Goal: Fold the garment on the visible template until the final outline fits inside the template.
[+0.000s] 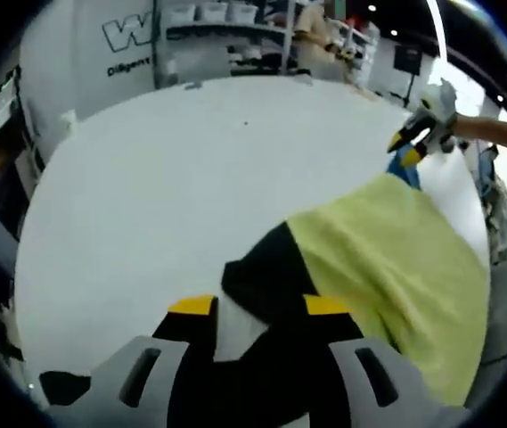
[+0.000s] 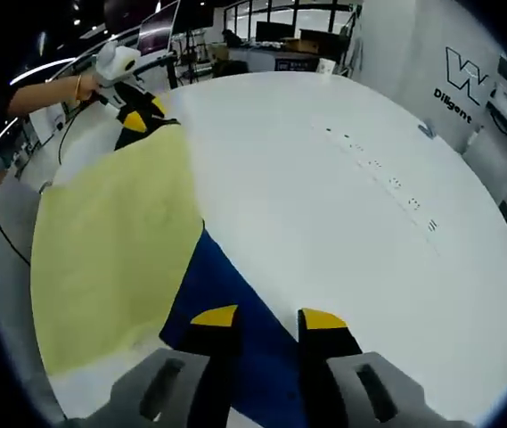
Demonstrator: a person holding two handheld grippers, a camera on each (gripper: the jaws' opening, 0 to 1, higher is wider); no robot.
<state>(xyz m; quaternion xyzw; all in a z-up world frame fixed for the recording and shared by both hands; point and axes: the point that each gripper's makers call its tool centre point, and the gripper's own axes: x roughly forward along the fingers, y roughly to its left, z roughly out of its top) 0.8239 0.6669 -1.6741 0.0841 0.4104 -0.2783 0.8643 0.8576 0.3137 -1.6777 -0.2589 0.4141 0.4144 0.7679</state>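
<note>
A garment [image 1: 387, 259], yellow-green with a dark navy part, hangs spread between both grippers over a white table [image 1: 164, 178]. In the left gripper view my left gripper [image 1: 258, 308] is shut on a dark corner of it. My right gripper [image 1: 411, 147] is at the upper right, closed on a blue corner. In the right gripper view the garment [image 2: 110, 241] stretches to the left, and my right gripper [image 2: 267, 318] grips its navy part [image 2: 226, 294]. My left gripper [image 2: 135, 120] holds the far dark corner at the upper left.
The white table [image 2: 342, 205] is wide, with a row of small marks [image 2: 387, 178] across it. A person's arm [image 1: 494, 132] reaches in behind the right gripper. Shelves [image 1: 217, 18] and a lettered wall [image 2: 462, 76] lie beyond the table.
</note>
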